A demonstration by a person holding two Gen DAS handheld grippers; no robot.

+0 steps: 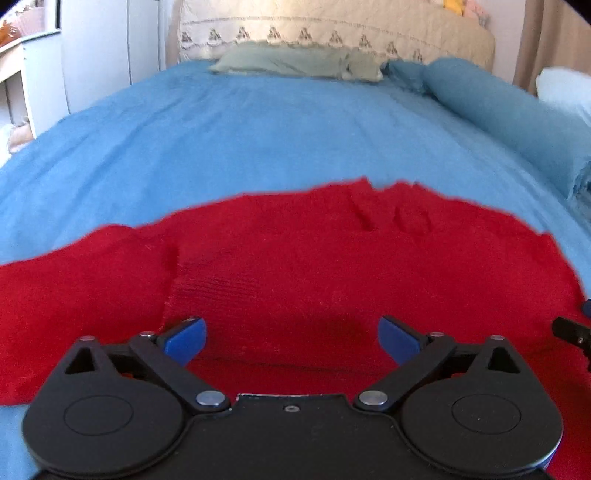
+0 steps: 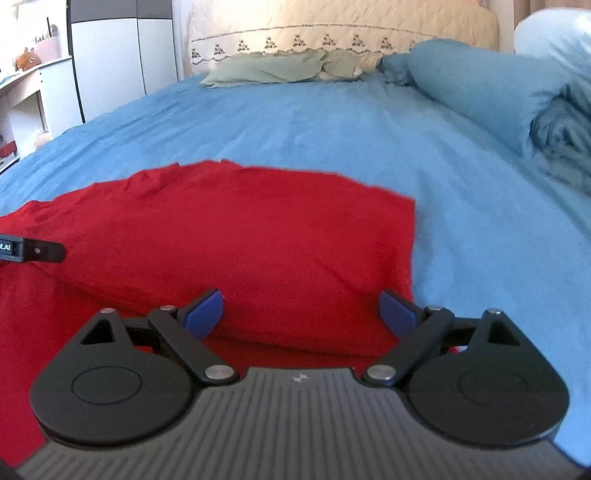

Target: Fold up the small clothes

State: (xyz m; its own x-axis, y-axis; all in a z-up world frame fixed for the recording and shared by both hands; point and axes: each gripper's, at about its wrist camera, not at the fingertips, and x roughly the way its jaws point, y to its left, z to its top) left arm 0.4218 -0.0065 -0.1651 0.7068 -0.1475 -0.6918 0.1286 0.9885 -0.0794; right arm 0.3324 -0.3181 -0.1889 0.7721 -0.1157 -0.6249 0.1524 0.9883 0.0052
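Observation:
A red knit garment (image 1: pixel 295 258) lies spread flat on the blue bedspread (image 1: pixel 258 129), its sleeve reaching out to the left. My left gripper (image 1: pixel 291 338) hovers over the garment's near part with its blue-padded jaws wide open and nothing between them. In the right wrist view the same red garment (image 2: pixel 240 240) fills the lower left, its right edge folded and ending in a corner. My right gripper (image 2: pixel 301 312) stands open just above that right part, pads apart and not pinching cloth. A black piece of the left gripper (image 2: pixel 33 251) pokes in at the left edge.
The blue bedspread (image 2: pixel 369 129) runs back to a green pillow (image 2: pixel 277 68) and a cream headboard (image 2: pixel 332 33). A rolled blue duvet (image 2: pixel 498 96) lies along the right side. White furniture (image 2: pixel 33 96) stands left of the bed.

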